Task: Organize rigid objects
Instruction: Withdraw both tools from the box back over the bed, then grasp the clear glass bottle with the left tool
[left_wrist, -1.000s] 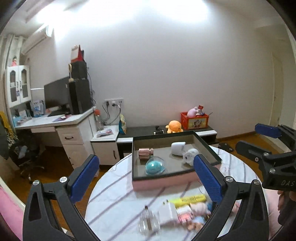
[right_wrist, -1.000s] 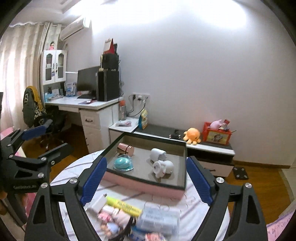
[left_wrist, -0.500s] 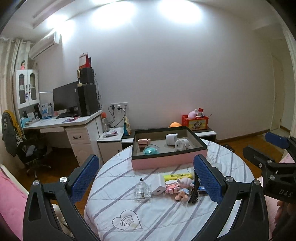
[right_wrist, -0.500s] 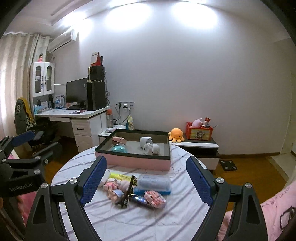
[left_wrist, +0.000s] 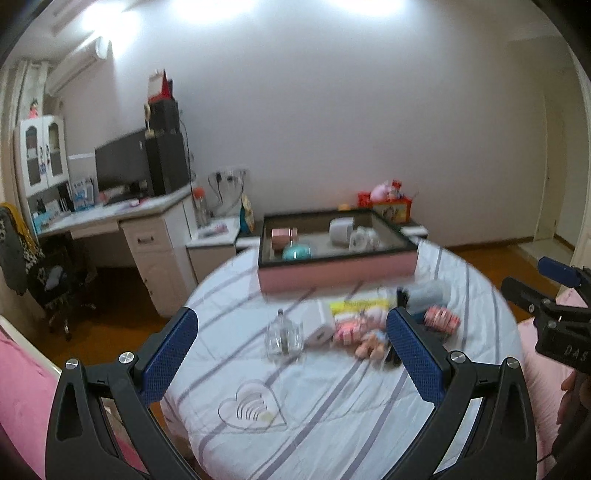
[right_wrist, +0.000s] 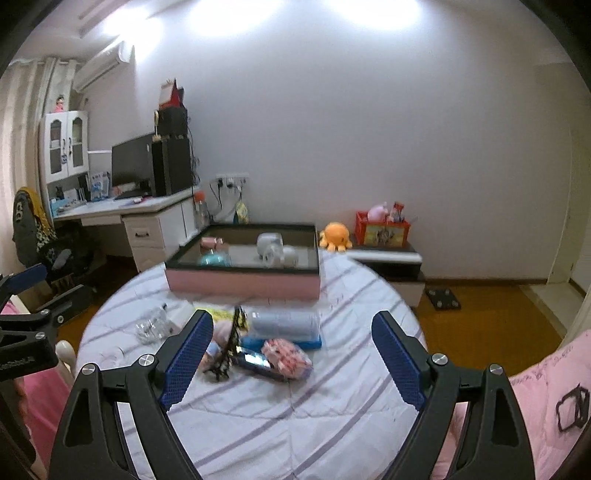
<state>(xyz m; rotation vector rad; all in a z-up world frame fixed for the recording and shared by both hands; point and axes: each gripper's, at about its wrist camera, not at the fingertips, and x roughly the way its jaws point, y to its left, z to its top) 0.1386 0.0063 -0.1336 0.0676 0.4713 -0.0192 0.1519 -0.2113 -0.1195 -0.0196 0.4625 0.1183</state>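
A pink box with a black rim stands at the far side of the round striped table; inside lie a teal dome, a pink cylinder and white pieces. In front of it is a loose pile: a clear glass bottle, a white block, a yellow pack, a small doll, a black tower figure, a blue-based clear case and a pink packet. My left gripper and right gripper hover open over the table's near side, holding nothing.
A white desk with a monitor stands at the left, a chair draped with clothes beside it. A low cabinet with an orange plush and a red box sits behind the table. Pink bedding lies at the right.
Both views have pulled back and tilted down from the pink box, so the whole table and the loose pile now show. Both grippers stay open.
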